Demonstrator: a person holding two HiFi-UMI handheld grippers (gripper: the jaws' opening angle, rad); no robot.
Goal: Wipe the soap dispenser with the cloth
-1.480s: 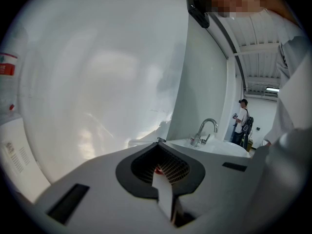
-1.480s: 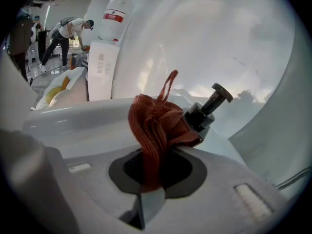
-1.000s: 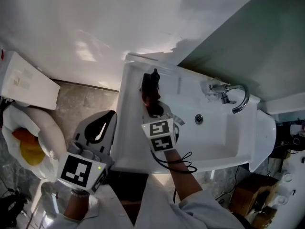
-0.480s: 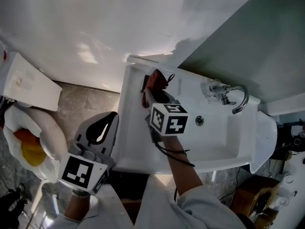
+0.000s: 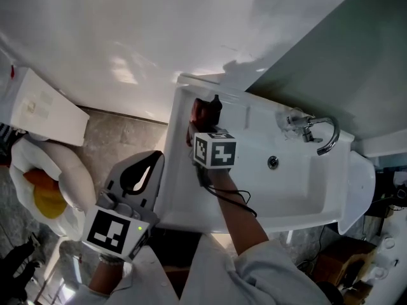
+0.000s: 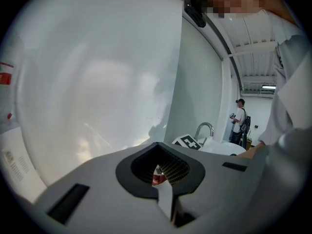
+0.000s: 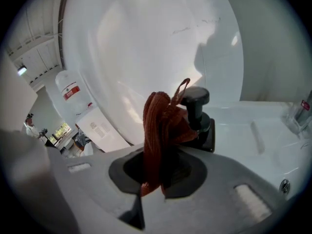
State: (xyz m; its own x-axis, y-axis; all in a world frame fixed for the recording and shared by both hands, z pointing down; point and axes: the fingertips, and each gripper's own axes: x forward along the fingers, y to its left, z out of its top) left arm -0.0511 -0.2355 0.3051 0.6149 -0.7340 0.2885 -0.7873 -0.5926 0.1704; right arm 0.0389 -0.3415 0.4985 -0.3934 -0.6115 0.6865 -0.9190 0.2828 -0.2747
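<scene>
A person's right gripper [image 7: 155, 189] pinches a rust-red cloth [image 7: 157, 126] between its jaws. The bunched cloth stands upright against the side of a black soap dispenser [image 7: 199, 112]. The dispenser sits on the back left corner of a white sink [image 5: 299, 189], well apart from the tap [image 5: 320, 133]. The left gripper [image 6: 168, 201] hangs off the sink's left edge, with its jaws pressed together on nothing.

On sink [image 5: 173, 170] rim, cloth [image 5: 200, 113] beside soap dispenser [image 5: 215, 105]
</scene>
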